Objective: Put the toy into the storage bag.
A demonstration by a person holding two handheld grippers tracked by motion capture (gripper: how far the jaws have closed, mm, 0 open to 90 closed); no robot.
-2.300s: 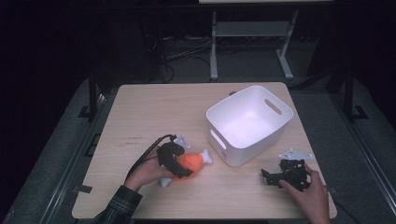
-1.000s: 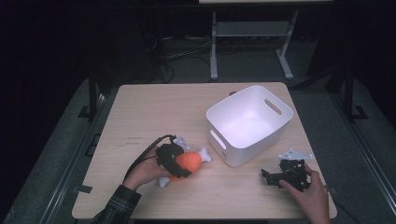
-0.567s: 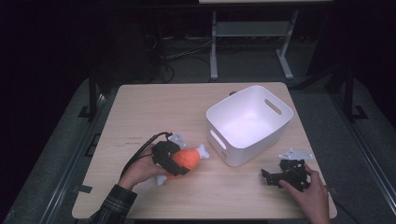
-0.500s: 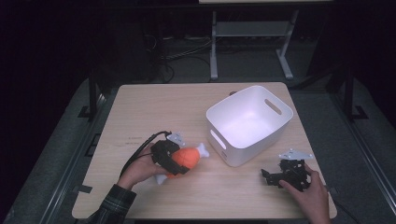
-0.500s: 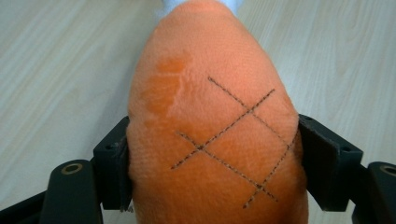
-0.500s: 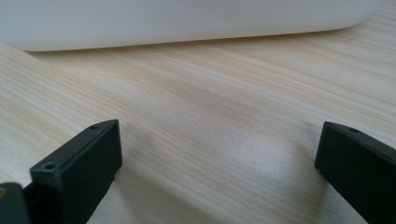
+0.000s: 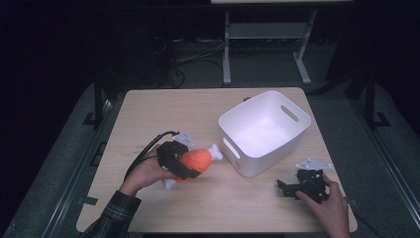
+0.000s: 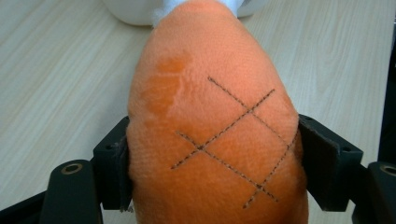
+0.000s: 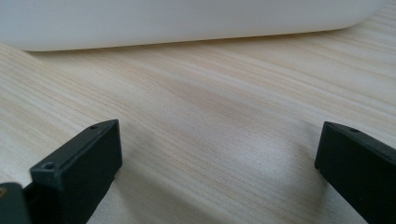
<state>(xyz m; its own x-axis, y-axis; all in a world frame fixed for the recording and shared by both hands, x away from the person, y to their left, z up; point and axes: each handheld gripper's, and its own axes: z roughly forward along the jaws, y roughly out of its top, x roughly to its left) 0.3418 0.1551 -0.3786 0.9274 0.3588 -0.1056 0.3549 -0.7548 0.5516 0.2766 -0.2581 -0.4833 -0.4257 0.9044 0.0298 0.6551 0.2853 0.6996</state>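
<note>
Near the worktop's front-left corner, the left tool (image 7: 185,166) grips the orange toy (image 7: 195,160), pointed toward the bin (image 7: 247,171), probably for dropping it inside, while the right tool (image 7: 287,187) rests released.

Orange plush toy (image 8: 210,135): the lower end is cut off by the bottom edge of the left gripper view; the white tip is cropped at the top edge.
White bin (image 9: 187,18): just a strip of wall is seen in the right gripper view, cut off by the top edge.
Right gripper (image 7: 303,184): partly covered by the hand in the high view; jaw detail is too small to be read there.
</note>
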